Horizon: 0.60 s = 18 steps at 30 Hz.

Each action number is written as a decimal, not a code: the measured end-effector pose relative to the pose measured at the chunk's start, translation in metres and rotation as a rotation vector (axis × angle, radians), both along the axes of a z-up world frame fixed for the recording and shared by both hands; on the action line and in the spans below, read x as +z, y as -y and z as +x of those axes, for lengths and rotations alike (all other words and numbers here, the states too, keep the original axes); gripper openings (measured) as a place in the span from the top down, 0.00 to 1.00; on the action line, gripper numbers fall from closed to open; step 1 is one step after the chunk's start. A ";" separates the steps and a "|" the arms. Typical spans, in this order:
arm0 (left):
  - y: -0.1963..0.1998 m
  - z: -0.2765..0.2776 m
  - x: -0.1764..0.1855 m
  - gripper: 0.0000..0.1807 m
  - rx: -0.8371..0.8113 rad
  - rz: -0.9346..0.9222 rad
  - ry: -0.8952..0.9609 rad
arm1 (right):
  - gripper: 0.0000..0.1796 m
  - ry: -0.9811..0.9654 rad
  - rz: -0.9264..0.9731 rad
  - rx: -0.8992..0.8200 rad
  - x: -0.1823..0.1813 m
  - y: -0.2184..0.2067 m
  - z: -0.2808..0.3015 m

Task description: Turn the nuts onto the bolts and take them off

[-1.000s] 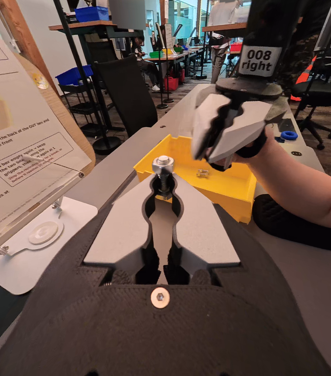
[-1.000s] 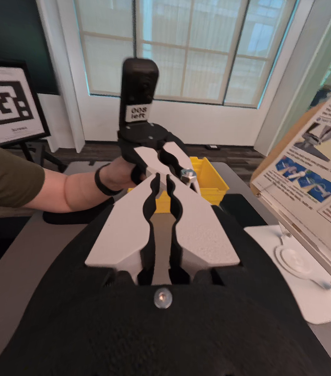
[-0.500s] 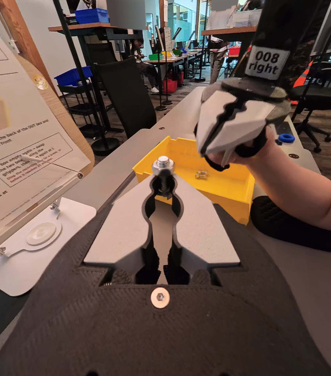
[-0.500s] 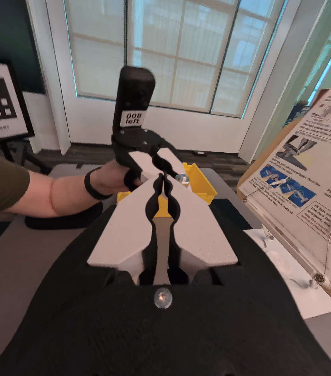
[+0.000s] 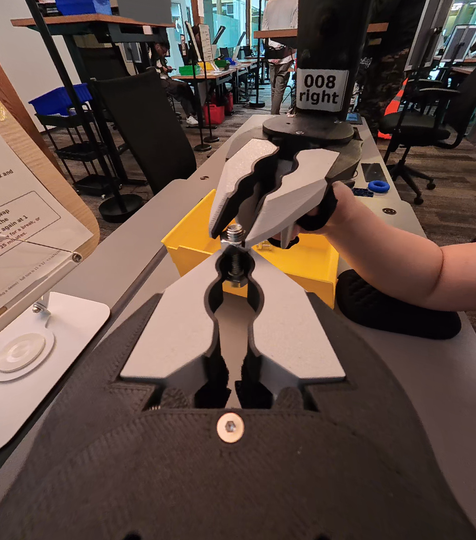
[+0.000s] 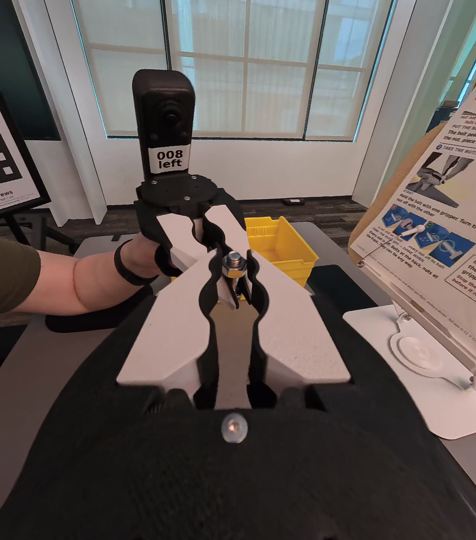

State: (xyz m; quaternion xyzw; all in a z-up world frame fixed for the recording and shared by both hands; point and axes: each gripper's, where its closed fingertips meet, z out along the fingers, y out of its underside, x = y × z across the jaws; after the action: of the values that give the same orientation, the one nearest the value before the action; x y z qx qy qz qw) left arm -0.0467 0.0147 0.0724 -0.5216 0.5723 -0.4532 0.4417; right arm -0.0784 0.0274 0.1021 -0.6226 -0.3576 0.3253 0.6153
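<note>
Left hand-held gripper [image 5: 234, 257], grey fingers on a black body, was clamped on a bolt [image 5: 234, 267] by its threaded shank, the bolt standing upright with its head low between the fingertips and its threaded end uppermost. A hex nut [image 5: 232, 240] sat near the top of the thread, the bolt tip showing just above it. Right hand-held gripper [image 6: 233, 263], reaching in from the opposite side, had its fingers narrowed about the nut, one fingertip at each flank; whether the pads were pressing the nut or only just beside it could not be told. The whole assembly was held in the air above the near edge of a yellow bin [image 5: 312, 263], which rested on the grey tabletop [image 5: 424, 409]. A small metal piece [image 5: 263, 247] lay on the bin floor, too small to identify. A black wrist rest [image 5: 391, 309] lay under the right forearm, beside the bin. A printed instruction sheet on a white-based stand [image 5: 11, 380] stood at one side of the tabletop. A blue ring [image 5: 378, 186] lay farther back on the tabletop.
</note>
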 end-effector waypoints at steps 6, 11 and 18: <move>-0.001 -0.001 0.002 0.96 0.004 -0.011 0.009 | 0.90 -0.007 -0.011 0.004 0.000 0.000 0.002; -0.001 -0.001 0.003 0.96 -0.002 -0.028 0.016 | 0.88 -0.004 -0.036 0.011 -0.004 -0.002 0.001; 0.001 -0.003 0.005 0.96 -0.021 -0.028 0.021 | 0.91 -0.026 -0.048 0.036 -0.001 0.002 0.000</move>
State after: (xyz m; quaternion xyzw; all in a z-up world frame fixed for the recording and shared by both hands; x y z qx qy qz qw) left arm -0.0500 0.0136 0.0778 -0.5166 0.5667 -0.4714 0.4356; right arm -0.0789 0.0255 0.1009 -0.6265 -0.3527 0.3530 0.5987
